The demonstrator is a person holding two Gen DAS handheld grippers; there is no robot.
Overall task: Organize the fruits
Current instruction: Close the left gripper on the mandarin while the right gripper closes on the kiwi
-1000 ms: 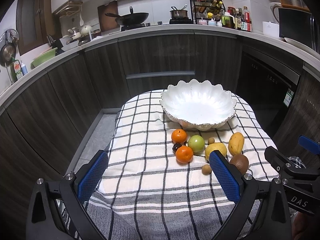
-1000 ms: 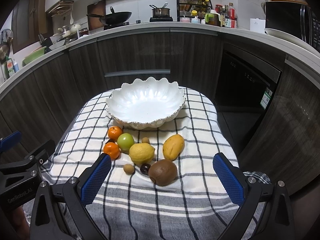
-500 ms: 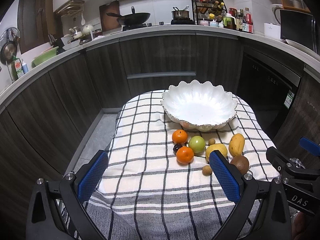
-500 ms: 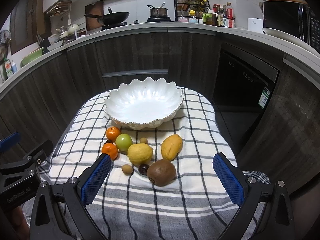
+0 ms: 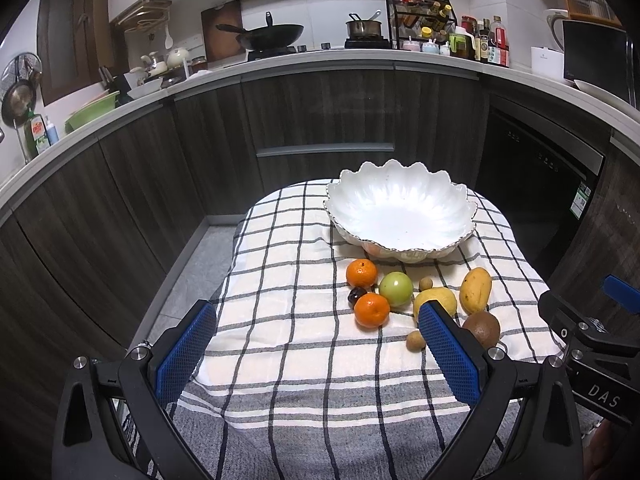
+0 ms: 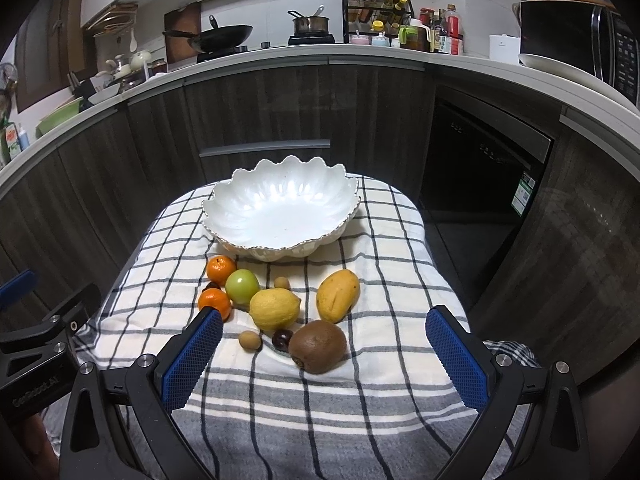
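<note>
A white scalloped bowl [image 5: 400, 216] [image 6: 280, 212] stands empty at the far end of a checked cloth [image 5: 288, 288]. In front of it lie two oranges [image 5: 361, 273] [image 5: 372, 310], a green fruit [image 5: 396, 288] [image 6: 242, 286], a lemon [image 6: 274, 309], a mango [image 6: 337, 295], a kiwi [image 6: 317, 345], a dark plum [image 6: 282, 338] and small brown fruits [image 6: 249, 340]. My left gripper [image 5: 316, 344] is open, short of the fruit and to their left. My right gripper [image 6: 324, 356] is open, its fingers either side of the kiwi, still short of it.
Dark cabinets and a curved counter [image 5: 280, 64] with a wok, pot and bottles ring the small table. A dishwasher front [image 6: 480, 160] stands to the right. The cloth's left half [image 5: 272, 264] is bare. Floor [image 5: 188, 264] drops away to the left.
Both grippers have drifted slightly; the bowl and fruit sit a little lower and closer in the views. Nothing has been taken hold of.
</note>
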